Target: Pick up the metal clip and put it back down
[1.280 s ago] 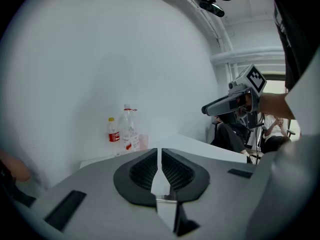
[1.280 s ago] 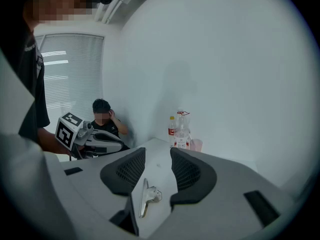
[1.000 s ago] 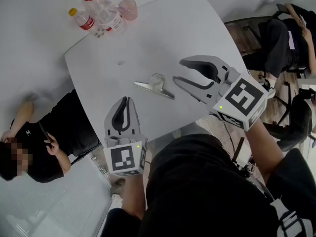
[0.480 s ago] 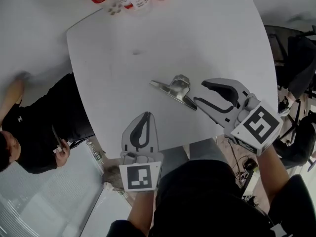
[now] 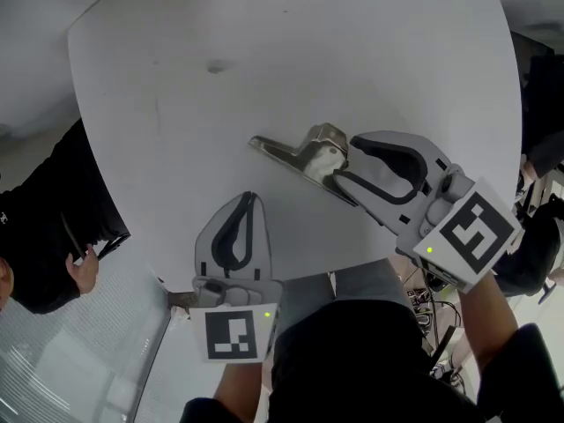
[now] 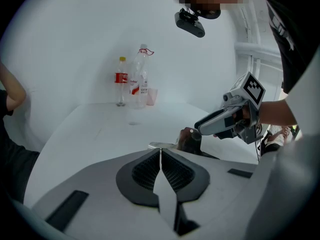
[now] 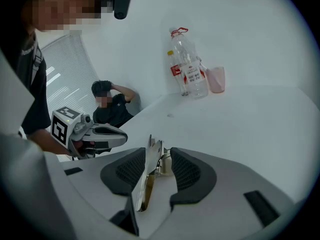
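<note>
A metal clip [image 5: 300, 152] lies on the white table [image 5: 370, 42] just right of the middle of the head view. Its long flat plate runs from upper left down to lower right, and its curved handle stands up from the plate. The right gripper [image 5: 344, 159] comes in from the lower right of that view with its jaws apart, one finger above the clip's right end and one below, so that this end sits in the gap. In the right gripper view the clip stands on edge between the two ribbed pads [image 7: 127, 171]. The plate runs close along the pad at left and the handle comes close to the pad at right, but whether either pad presses on it cannot be told. The left gripper [image 5: 249, 199] is at the lower middle of the head view, below and left of the clip and apart from it, pointing up the frame. In the left gripper view its jaws are pressed together, pad against pad, and the clip and the right gripper show just past their tips, right of centre. A small bottle with a red label [image 6: 120, 80], a taller clear bottle [image 6: 142, 76] and a pink cup [image 6: 152, 97] stand close together at the far edge of the table, in the upper middle of the left gripper view. A person in a black top [image 5: 44, 227] sits at the left edge of the head view, beside the table.
</note>
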The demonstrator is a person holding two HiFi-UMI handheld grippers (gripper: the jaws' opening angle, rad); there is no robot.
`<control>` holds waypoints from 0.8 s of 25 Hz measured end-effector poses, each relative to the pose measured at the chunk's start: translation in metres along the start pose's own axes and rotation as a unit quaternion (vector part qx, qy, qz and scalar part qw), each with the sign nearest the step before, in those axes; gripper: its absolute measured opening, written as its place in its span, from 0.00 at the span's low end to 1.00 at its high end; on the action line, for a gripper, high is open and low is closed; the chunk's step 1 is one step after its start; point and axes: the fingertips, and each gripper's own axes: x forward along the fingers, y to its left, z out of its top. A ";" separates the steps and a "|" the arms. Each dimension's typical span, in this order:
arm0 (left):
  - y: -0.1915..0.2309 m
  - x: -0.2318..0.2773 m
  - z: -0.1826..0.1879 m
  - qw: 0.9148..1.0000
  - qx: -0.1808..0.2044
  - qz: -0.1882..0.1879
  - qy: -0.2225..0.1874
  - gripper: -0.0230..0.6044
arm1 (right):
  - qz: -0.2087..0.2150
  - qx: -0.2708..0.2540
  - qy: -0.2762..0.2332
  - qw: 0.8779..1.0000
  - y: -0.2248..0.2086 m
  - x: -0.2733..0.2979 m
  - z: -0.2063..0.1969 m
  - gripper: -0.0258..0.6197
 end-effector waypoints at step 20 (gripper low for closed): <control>-0.001 0.025 -0.008 0.999 -0.003 -0.022 0.023 0.07 | 0.020 0.044 0.034 0.998 -0.001 0.027 -0.014 0.25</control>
